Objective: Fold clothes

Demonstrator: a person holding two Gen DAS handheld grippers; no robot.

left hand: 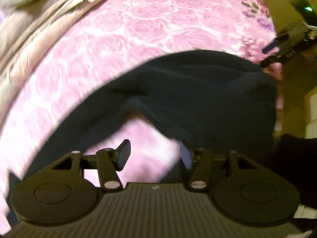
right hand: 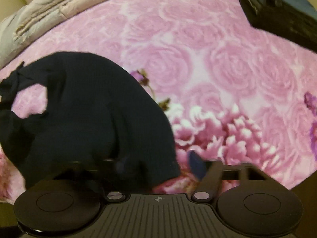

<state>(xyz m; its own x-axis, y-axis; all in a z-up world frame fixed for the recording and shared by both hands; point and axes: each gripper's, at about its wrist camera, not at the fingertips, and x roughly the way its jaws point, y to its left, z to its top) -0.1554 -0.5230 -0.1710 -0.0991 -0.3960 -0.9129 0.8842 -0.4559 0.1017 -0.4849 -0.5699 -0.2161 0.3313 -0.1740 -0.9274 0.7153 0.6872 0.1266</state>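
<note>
Right now you are working over a bed with a pink rose bedspread (right hand: 198, 63), and the dark garment (left hand: 188, 91) is lying on it, loose and bunched, not flat. In the left wrist view its cloth is arching from the near left up to the far right, with a gap of pink showing under the arch, so it is probably hanging partly lifted or draped.

Your left gripper (left hand: 154, 156) is standing with its fingers wide apart, and between them only bedspread is showing; it is gripping nothing. The garment's edge is passing just beyond the right finger, perhaps touching it, but the blur is hiding this.

Your right gripper (right hand: 158, 166) is also spread. Its right finger is showing free over the printed flowers, while the left finger is sitting under or behind the cloth. I think the cloth is lying over that finger and not being pinched, because the fingers are far apart.

At the far side a folded dark pile (right hand: 281, 17) is resting on the bedspread, well apart from the garment, probably kept there to leave room. A beige quilt (left hand: 39, 29) is lying bunched along the far left.

With both grippers empty, the scene fits either reaching for an edge or letting go of a fold.
</note>
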